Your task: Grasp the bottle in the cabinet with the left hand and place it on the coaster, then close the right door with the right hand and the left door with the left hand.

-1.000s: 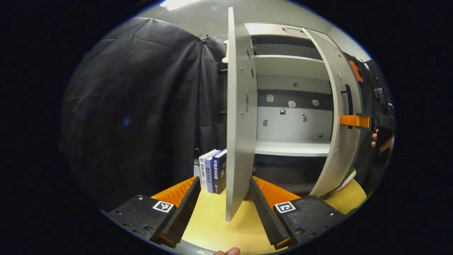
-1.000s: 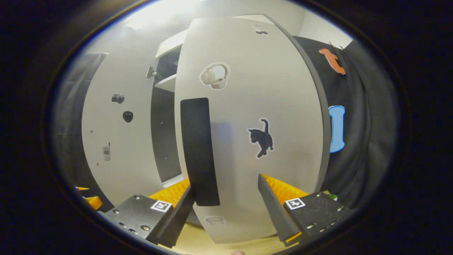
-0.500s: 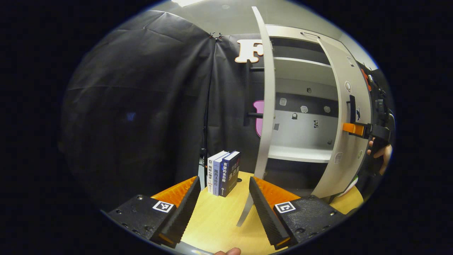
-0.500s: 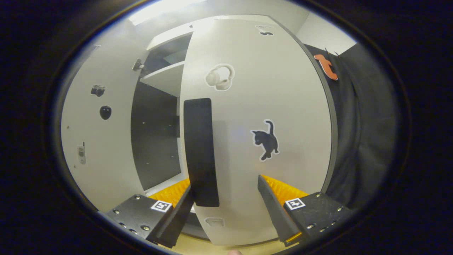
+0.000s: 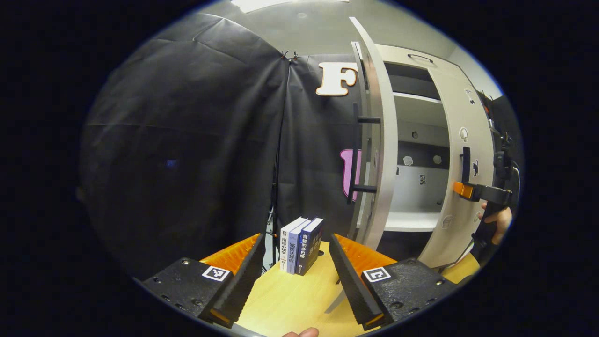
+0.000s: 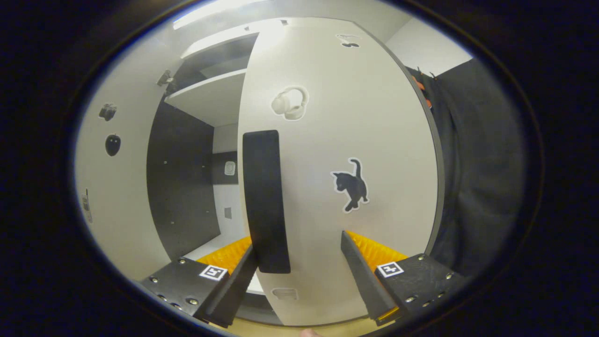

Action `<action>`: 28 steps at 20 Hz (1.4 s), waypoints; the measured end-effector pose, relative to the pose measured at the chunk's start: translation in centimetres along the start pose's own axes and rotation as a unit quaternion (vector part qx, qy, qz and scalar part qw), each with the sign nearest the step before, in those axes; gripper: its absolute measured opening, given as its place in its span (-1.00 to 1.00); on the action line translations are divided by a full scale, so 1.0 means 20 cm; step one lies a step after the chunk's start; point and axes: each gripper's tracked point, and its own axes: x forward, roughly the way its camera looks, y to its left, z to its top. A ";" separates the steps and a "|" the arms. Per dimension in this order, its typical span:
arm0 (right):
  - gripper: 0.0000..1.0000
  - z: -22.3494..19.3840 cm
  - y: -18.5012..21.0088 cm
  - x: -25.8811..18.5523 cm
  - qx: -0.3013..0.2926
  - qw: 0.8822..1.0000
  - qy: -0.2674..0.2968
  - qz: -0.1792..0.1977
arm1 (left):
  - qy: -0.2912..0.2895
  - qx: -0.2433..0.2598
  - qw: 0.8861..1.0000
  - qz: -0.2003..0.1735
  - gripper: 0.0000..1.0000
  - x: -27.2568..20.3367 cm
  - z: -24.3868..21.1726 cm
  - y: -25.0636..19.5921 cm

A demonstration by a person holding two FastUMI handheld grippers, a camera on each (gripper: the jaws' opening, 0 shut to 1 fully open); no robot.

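Observation:
In the left gripper view my left gripper (image 5: 295, 276) is open over the wooden table (image 5: 290, 299), with nothing between its fingers. The left door (image 5: 376, 140) stands edge-on just right of them, its black handle (image 5: 358, 154) facing the booth wall. Farther right, the right door (image 5: 461, 140) is half turned toward the cabinet. My right gripper (image 5: 463, 189) touches its front, held by a hand (image 5: 498, 224). In the right gripper view my right gripper (image 6: 299, 276) is open against the right door (image 6: 355, 117). The lower end of that door's black handle (image 6: 264, 201) sits beside the left finger.
Three books (image 5: 302, 243) stand upright on the table just beyond my left fingers. A white shelf (image 5: 412, 220) shows inside the cabinet between the doors. The left door's inner face (image 6: 112, 196) carries small stickers. Black cloth hangs left of the cabinet.
The left door's edge was between my left fingers and now stands to their right, farther off. The right door has turned further toward the cabinet with my right gripper still on it.

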 end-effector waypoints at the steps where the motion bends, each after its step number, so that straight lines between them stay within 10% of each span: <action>1: 1.00 0.00 0.00 0.01 0.000 1.000 0.000 -0.004 | 0.000 -0.007 1.000 -0.010 0.77 0.01 0.03 -0.01; 28: 1.00 -0.16 -0.05 -0.29 0.042 0.996 0.063 0.053 | 0.004 0.000 0.979 -0.204 0.76 0.13 0.23 -0.45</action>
